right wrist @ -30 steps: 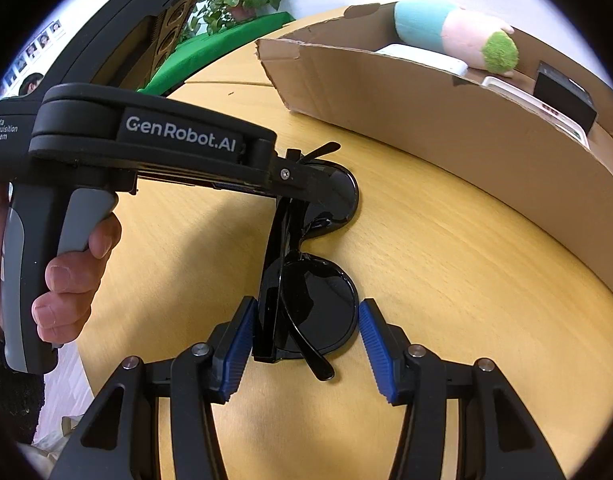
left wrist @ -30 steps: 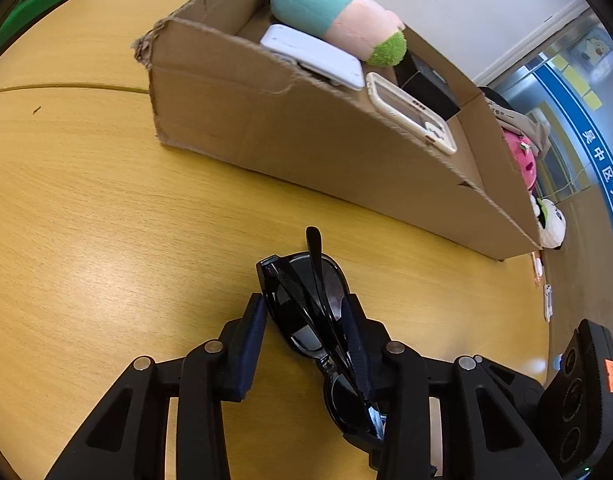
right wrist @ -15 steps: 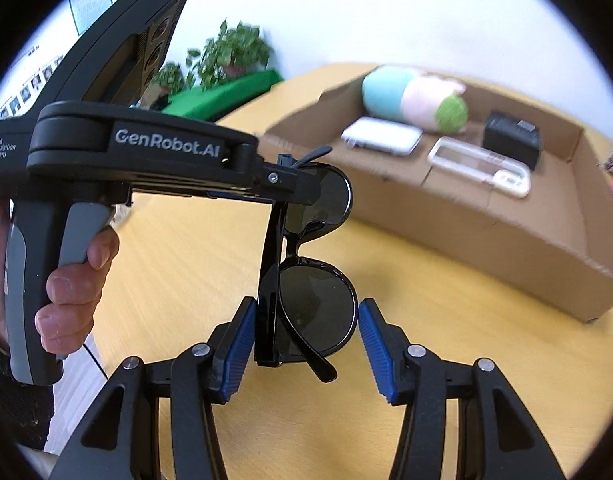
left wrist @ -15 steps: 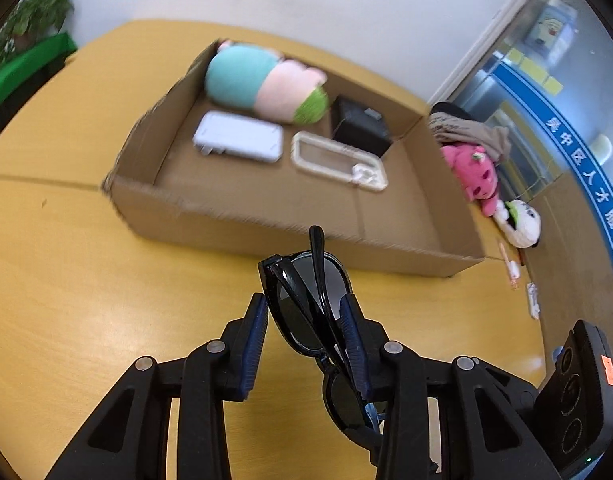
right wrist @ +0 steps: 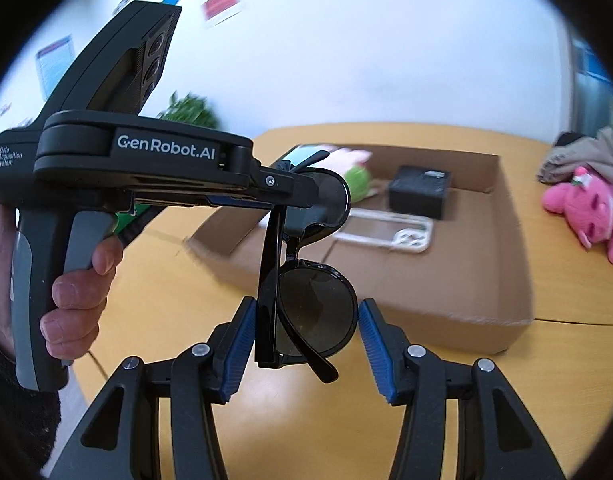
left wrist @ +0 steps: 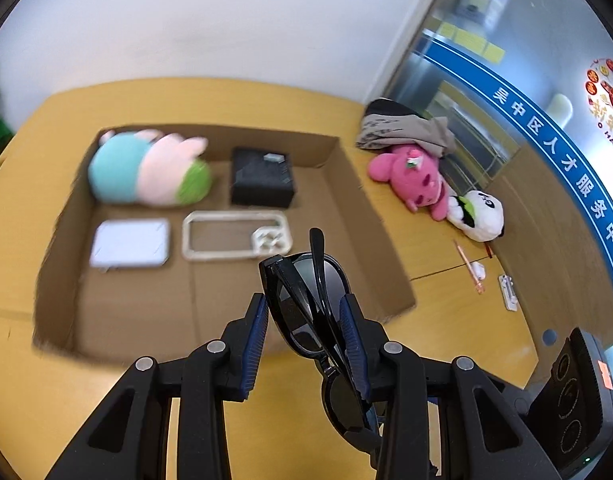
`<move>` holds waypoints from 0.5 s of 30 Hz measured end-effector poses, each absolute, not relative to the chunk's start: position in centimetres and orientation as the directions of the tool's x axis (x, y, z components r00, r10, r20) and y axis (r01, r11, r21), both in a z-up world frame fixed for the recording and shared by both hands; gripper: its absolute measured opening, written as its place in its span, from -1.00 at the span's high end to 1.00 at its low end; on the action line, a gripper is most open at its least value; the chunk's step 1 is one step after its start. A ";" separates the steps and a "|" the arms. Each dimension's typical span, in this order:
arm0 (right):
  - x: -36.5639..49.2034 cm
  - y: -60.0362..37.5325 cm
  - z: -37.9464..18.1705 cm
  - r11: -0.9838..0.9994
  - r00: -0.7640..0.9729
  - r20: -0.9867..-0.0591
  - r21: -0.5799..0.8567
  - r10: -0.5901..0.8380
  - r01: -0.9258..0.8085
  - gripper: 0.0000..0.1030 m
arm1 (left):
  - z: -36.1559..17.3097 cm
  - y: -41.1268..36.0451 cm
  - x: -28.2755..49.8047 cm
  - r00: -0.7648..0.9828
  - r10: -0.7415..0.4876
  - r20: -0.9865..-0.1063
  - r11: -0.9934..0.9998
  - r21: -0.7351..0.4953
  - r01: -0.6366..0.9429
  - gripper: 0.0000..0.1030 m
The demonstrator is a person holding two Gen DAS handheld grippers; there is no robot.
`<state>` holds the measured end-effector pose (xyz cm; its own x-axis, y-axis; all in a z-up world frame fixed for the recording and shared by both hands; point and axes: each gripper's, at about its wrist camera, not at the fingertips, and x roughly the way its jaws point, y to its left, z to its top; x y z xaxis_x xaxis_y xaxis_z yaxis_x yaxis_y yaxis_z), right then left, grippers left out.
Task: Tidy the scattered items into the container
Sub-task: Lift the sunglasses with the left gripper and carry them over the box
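Observation:
My left gripper (left wrist: 304,316) is shut on folded black sunglasses (left wrist: 306,300) and holds them in the air above the near edge of an open cardboard box (left wrist: 370,216). In the right wrist view the sunglasses (right wrist: 310,304) hang between the fingers of my right gripper (right wrist: 306,334), which is open around the lower lens with a gap on the right side. The left gripper (right wrist: 282,190) clamps the upper lens. The box (right wrist: 510,248) holds a teal and pink plush (left wrist: 146,168), a black box (left wrist: 262,176), a white device (left wrist: 130,242) and a clear phone case (left wrist: 234,234).
On the wooden table (left wrist: 446,312) right of the box lie a pink plush (left wrist: 410,176), a panda plush (left wrist: 478,216), a grey cloth (left wrist: 402,128), a pencil (left wrist: 468,266) and a small white item (left wrist: 508,292). A green plant (right wrist: 190,110) stands behind.
Both grippers have risen with the sunglasses, from the table top to well above it and closer to the box. The inside of the box has come into view.

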<state>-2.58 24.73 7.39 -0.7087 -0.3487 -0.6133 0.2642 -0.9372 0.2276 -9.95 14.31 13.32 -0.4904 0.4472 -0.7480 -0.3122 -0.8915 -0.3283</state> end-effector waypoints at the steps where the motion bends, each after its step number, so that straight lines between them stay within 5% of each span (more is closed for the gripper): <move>1: -3.2 25.5 7.5 -0.941 -0.718 -0.609 0.235 -0.338 0.244 0.01 | 13.5 15.1 -10.9 -0.482 0.454 -0.749 -0.887 -0.325 -0.329 0.24; 15: -13.5 32.7 4.1 -0.938 -0.694 -0.670 0.345 -0.264 0.025 0.01 | 9.5 23.1 -24.2 -0.300 0.493 -0.817 -0.831 -0.340 -0.440 0.29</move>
